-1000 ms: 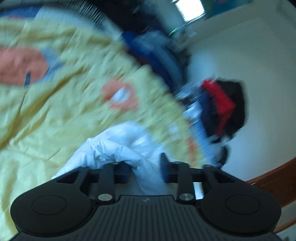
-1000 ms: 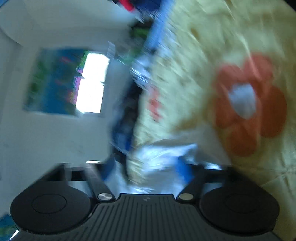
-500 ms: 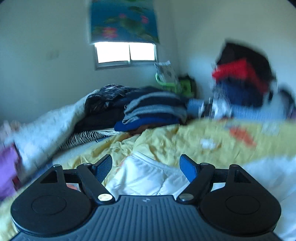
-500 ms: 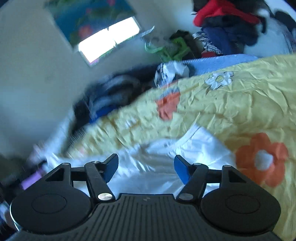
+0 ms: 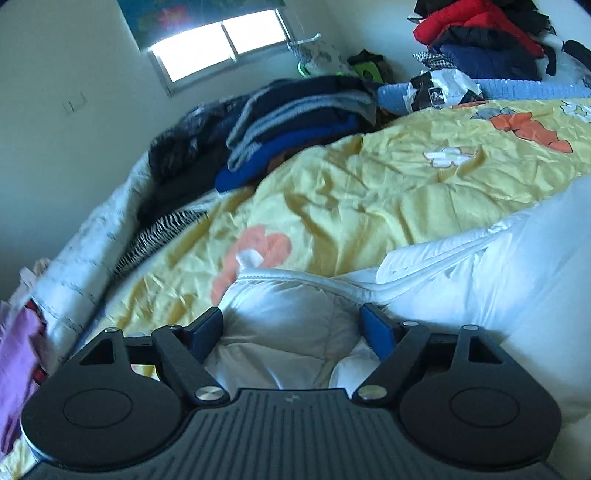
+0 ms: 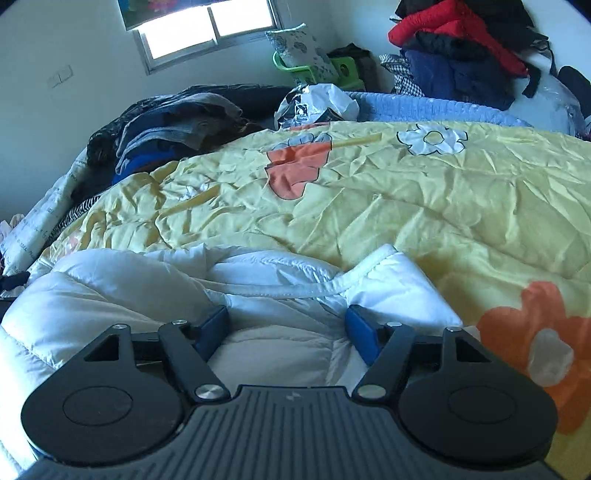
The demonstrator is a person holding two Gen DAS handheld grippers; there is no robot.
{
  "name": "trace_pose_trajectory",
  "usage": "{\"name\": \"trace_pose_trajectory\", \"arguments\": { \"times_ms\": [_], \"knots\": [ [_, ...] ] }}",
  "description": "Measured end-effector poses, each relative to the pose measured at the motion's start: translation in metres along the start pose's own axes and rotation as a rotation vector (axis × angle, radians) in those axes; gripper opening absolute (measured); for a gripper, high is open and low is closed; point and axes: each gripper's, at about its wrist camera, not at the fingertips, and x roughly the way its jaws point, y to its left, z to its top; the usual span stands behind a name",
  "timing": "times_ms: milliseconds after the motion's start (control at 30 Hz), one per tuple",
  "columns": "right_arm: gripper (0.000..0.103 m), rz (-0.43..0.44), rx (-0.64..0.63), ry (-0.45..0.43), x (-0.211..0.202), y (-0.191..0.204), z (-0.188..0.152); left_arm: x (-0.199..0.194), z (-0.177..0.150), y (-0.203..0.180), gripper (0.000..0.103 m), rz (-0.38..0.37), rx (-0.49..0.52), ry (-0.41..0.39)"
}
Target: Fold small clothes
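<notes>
**Both claws let go of white jacket, now level over bed**

Since a second ago both views have swung from a tilted, blurred look at the quilt to an upright one facing the window wall. Left claw (image 5: 291,328) was pinched on white fabric then; its jaws have since been opening and now stand wide. White padded jacket (image 5: 461,280) lies under and between the blue pads (image 5: 376,328), but neither pad presses on it. Right claw (image 6: 288,328) also wide, jaws just opening a little further after narrowing; jacket (image 6: 280,291) puffs up between its pads (image 6: 360,334), no grip seen.

Jacket: one, white, quilted, lying crumpled on the yellow quilt (image 6: 424,206) at the near edge of the bed. A piped hem or collar edge (image 5: 314,278) runs across just ahead of the left claw; the same kind of edge (image 6: 291,290) shows ahead of the right.

Counts on the quilt, right view: two orange flowers, one white flower, one orange-and-grey flower. Left view: two orange flowers, one clear white flower, part of another at the right edge.

Beyond: one stack of dark folded clothes (image 5: 295,122) at the far left of the bed, one heap with a red coat (image 6: 458,40) far right, one white plastic bag (image 6: 317,103), one blue knitted blanket (image 6: 424,107), one window (image 6: 207,29) with two panes.
</notes>
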Motion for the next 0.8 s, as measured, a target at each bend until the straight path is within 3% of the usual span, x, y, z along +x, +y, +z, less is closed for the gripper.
{"name": "trace_pose_trajectory", "arguments": {
  "times_ms": [300,600,700,800],
  "knots": [
    [0.075,0.027,0.010,-0.044,0.002,-0.006,-0.004,0.012,-0.004,0.008,0.082,-0.053,-0.077,0.011],
    [0.076,-0.013,-0.043,-0.040,0.004,0.004,-0.005,0.010,-0.004,0.005,0.084,-0.029,-0.070,-0.009],
    [0.079,0.048,0.021,-0.060,-0.008,-0.008,-0.005,-0.005,-0.006,0.012,0.084,-0.015,-0.080,-0.068],
    [0.080,0.032,0.173,-0.158,-0.057,-0.026,-0.010,-0.057,-0.014,0.031,0.083,0.091,-0.160,-0.248]
  ]
}}
